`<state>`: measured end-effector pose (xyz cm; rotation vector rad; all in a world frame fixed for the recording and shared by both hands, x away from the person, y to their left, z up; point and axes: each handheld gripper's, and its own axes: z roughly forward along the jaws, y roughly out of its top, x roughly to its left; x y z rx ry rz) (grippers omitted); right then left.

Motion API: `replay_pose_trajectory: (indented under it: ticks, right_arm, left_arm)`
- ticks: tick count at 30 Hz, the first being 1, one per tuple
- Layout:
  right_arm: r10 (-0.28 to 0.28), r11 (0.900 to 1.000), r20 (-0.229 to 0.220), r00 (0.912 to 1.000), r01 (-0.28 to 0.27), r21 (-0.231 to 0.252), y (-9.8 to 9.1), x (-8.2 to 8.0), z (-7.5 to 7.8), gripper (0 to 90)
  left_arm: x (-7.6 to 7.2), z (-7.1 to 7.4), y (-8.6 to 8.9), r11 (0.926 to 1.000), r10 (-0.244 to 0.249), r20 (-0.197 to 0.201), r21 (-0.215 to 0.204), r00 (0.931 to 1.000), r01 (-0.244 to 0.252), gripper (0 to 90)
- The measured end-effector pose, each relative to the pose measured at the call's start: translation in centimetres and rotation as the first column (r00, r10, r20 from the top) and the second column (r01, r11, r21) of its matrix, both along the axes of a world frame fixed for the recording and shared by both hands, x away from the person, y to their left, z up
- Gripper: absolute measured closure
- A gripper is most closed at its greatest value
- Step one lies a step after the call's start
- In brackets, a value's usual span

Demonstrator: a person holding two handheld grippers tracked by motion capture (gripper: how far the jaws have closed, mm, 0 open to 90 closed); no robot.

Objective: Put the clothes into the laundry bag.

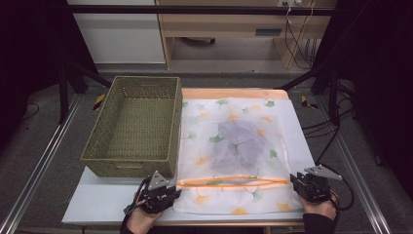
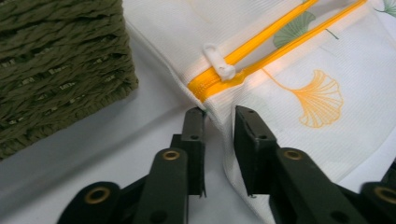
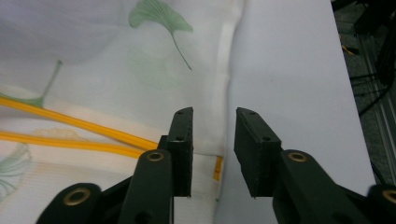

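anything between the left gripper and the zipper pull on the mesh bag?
Nothing visible. In the left gripper view the left gripper straddles the bag's corner edge, and the white zipper pull lies just beyond the jaw tips on the orange zipper, unobstructed.

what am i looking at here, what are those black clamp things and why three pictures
A person sits at a table holding a hand-held two-jaw gripper in each hand: the left gripper and the right gripper. One picture comes from a camera above the table; the other two come from cameras riding on each gripper, looking along its black jaws. On the table lie a woven green basket and a white mesh laundry bag printed with leaves, with something greyish inside and an orange zipper partly open. Each gripper's jaws straddle one end of the bag's edge with a gap, not visibly pinching it.
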<state>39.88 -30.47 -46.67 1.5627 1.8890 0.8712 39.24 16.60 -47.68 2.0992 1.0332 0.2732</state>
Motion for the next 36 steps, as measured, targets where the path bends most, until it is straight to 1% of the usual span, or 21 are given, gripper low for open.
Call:
replay_pose_trajectory:
  ticks: [1, 3, 4, 5, 7, 11, 12, 13, 14, 15, 16, 17, 18, 20, 23, 24, 27, 28, 31, 33, 36]
  right_arm:
    - [0.003, 1.0, 0.008, 1.0, -0.003, 0.004, 0.1, -0.1, 0.2, 64.6]
    - [0.023, 0.9997, 0.034, 0.9992, -0.023, 0.009, 0.6, -0.2, 0.7, 61.1]
    - [0.042, 0.999, 0.05, 0.9979, -0.043, 0.013, 1.1, -0.2, 1.0, 59.1]
    - [0.052, 0.9986, 0.057, 0.997, -0.053, 0.008, 1.4, -0.3, 1.2, 57.9]
    - [0.075, 0.997, 0.075, 0.9944, -0.076, 0.01, 2.1, -0.2, 1.5, 55.8]
    - [0.12, 0.9923, 0.09, 0.9887, -0.122, 0.019, 3.8, -0.1, 2.1, 53.4]
    - [0.143, 0.9888, 0.099, 0.9848, -0.146, 0.029, 4.5, 0.0, 2.3, 51.8]
    - [0.143, 0.9888, 0.099, 0.9848, -0.146, 0.029, 4.5, 0.0, 2.3, 51.8]
    - [0.163, 0.9847, 0.103, 0.9812, -0.169, 0.043, 5.3, 0.2, 2.5, 51.0]
    - [0.163, 0.9847, 0.103, 0.9812, -0.169, 0.043, 5.3, 0.2, 2.5, 51.0]
    - [0.177, 0.982, 0.105, 0.9786, -0.183, 0.049, 5.7, 0.3, 2.6, 51.1]
    - [0.2, 0.9767, 0.106, 0.9741, -0.207, 0.058, 6.6, 0.6, 2.8, 51.2]
    - [0.2, 0.9767, 0.106, 0.9741, -0.207, 0.058, 6.6, 0.6, 2.8, 51.2]
    - [0.229, 0.9687, 0.105, 0.9678, -0.237, 0.074, 7.8, 1.0, 3.0, 51.1]
    - [0.249, 0.9633, 0.103, 0.9629, -0.258, 0.075, 8.9, 1.3, 3.0, 50.5]
    - [0.249, 0.9633, 0.103, 0.9629, -0.258, 0.075, 8.9, 1.3, 3.0, 50.5]
    - [0.279, 0.9546, 0.095, 0.9557, -0.286, 0.082, 10.2, 1.7, 3.1, 50.0]
    - [0.279, 0.9546, 0.095, 0.9557, -0.286, 0.082, 10.2, 1.7, 3.1, 50.0]
    - [0.295, 0.95, 0.092, 0.951, -0.302, 0.078, 11.1, 1.8, 3.2, 49.8]
    - [0.311, 0.9437, 0.099, 0.9454, -0.319, 0.087, 11.7, 2.0, 3.3, 49.4]
    - [0.319, 0.9408, 0.099, 0.9425, -0.328, 0.086, 12.3, 2.1, 3.5, 49.3]
  left_arm:
    - [0.0, 0.0, 0.0, 0.9999, -0.009, -0.004, 0.005, 0.9999, 0.009, 69.1]
    - [-0.1, -0.1, -0.1, 1.0, -0.008, 0.0, 0.006, 1.0, 0.008, 66.7]
    - [-0.2, -0.1, -0.1, 0.9998, -0.013, 0.0, 0.014, 0.9999, 0.013, 64.6]
    - [-0.3, -0.1, -0.1, 0.9996, -0.012, 0.008, 0.026, 0.9999, 0.012, 64.0]
    - [-0.4, -0.1, -0.2, 0.9995, -0.016, 0.01, 0.027, 0.9998, 0.015, 63.3]
    - [-0.5, -0.1, -0.1, 0.9994, -0.018, 0.013, 0.031, 0.9997, 0.018, 61.9]
    - [-0.5, -0.1, -0.1, 0.9992, -0.019, 0.014, 0.034, 0.9997, 0.019, 61.7]
    - [-0.5, -0.1, -0.1, 0.9992, -0.019, 0.014, 0.034, 0.9997, 0.019, 62.0]
    - [-0.5, -0.1, -0.1, 0.9993, -0.019, 0.013, 0.034, 0.9997, 0.019, 63.0]
    - [-0.5, -0.1, -0.1, 0.9993, -0.019, 0.011, 0.033, 0.9998, 0.018, 63.0]
    - [-0.5, -0.1, -0.1, 0.9993, -0.018, 0.01, 0.032, 0.9998, 0.018, 64.2]
    - [-0.5, -0.1, -0.1, 0.9993, -0.016, 0.01, 0.033, 0.9998, 0.016, 65.9]
    - [-0.6, -0.1, -0.1, 0.9994, -0.017, 0.01, 0.032, 0.9998, 0.017, 65.9]
    - [-0.5, -0.1, -0.1, 0.9992, -0.019, 0.007, 0.035, 0.9998, 0.018, 68.5]
    - [-0.5, -0.1, -0.2, 0.9988, -0.015, 0.008, 0.046, 0.9998, 0.015, 71.0]
    - [-0.5, -0.1, -0.2, 0.9988, -0.015, 0.008, 0.046, 0.9998, 0.015, 72.0]
    - [-0.6, 0.0, -0.4, 0.9977, -0.01, 0.013, 0.067, 0.9999, 0.009, 75.3]
    - [-0.6, 0.0, -0.4, 0.9977, -0.01, 0.013, 0.067, 0.9999, 0.009, 76.5]
    - [-0.5, -0.1, -0.3, 0.9977, -0.006, 0.015, 0.068, 0.9999, 0.005, 78.8]
    - [-0.4, 0.0, -0.3, 0.9975, -0.011, 0.011, 0.069, 0.9999, 0.01, 81.6]
    - [-0.5, 0.0, -0.4, 0.9977, -0.015, 0.009, 0.067, 0.9999, 0.014, 84.5]
